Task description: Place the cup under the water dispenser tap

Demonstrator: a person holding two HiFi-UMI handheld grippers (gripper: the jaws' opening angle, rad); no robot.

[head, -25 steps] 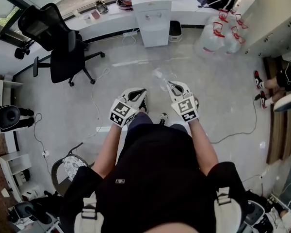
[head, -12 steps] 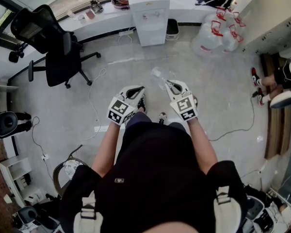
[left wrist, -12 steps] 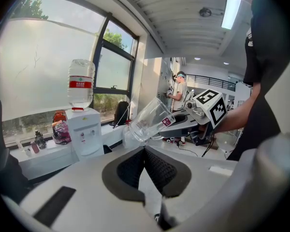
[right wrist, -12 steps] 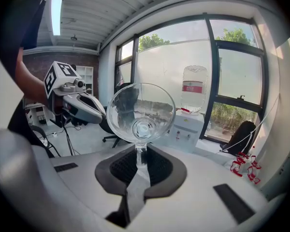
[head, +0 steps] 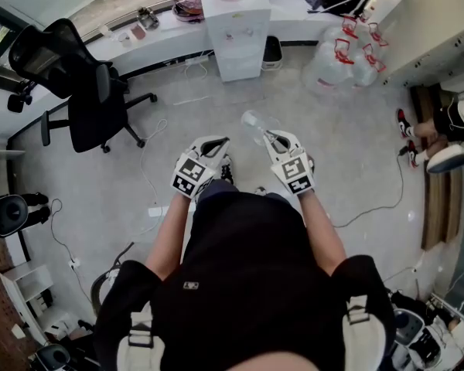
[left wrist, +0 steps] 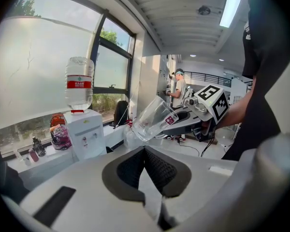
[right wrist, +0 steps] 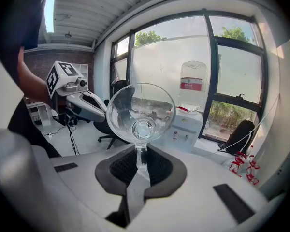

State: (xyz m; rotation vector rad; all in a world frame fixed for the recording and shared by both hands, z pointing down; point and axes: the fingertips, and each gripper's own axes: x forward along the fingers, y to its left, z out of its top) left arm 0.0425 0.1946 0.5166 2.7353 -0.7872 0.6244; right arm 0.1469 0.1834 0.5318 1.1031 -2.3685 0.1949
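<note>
A clear glass cup (head: 253, 120) hangs over the floor, held by its rim in my right gripper (head: 271, 136). In the right gripper view the cup (right wrist: 141, 112) faces me mouth-on, its wall pinched between the pads (right wrist: 152, 166). The white water dispenser (head: 236, 29) with its bottle on top stands ahead against the window counter, some way beyond the cup. My left gripper (head: 220, 144) floats beside the right one, shut and empty. From the left gripper view the cup (left wrist: 152, 119) and the dispenser (left wrist: 87, 137) both show beyond its closed jaws.
A black office chair (head: 85, 91) stands at the left. Spare water jugs (head: 344, 56) sit right of the dispenser. Cables (head: 151, 168) trail across the floor. A seated person's feet (head: 406, 130) are at the right edge.
Both grippers and the cup have advanced toward the dispenser, which now sits nearer. The grip on the cup is unchanged.
</note>
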